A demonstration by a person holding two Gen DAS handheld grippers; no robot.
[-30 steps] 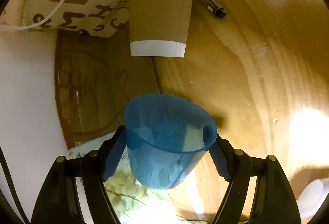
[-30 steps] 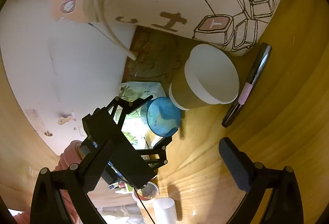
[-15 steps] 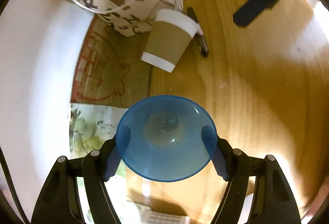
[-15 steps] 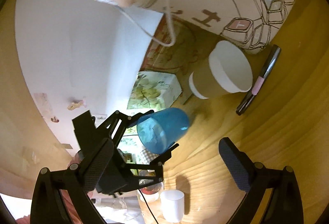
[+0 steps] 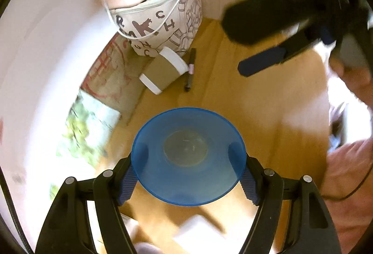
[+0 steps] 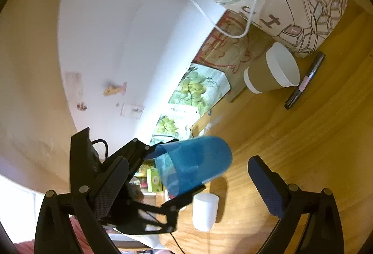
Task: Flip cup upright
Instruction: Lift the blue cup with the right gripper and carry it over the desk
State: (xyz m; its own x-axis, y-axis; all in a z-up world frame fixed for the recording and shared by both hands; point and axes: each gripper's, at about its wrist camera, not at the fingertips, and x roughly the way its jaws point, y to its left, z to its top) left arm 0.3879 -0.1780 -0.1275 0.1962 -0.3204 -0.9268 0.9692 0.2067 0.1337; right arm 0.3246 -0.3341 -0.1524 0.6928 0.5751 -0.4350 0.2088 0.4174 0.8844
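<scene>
The blue cup (image 5: 188, 156) is pinched between the left gripper (image 5: 188, 170) fingers, while the right gripper (image 6: 186, 186) is spread, empty.

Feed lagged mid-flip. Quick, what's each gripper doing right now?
Left gripper: shut on the blue cup, held above the table.
Right gripper: open, holding nothing.
</scene>
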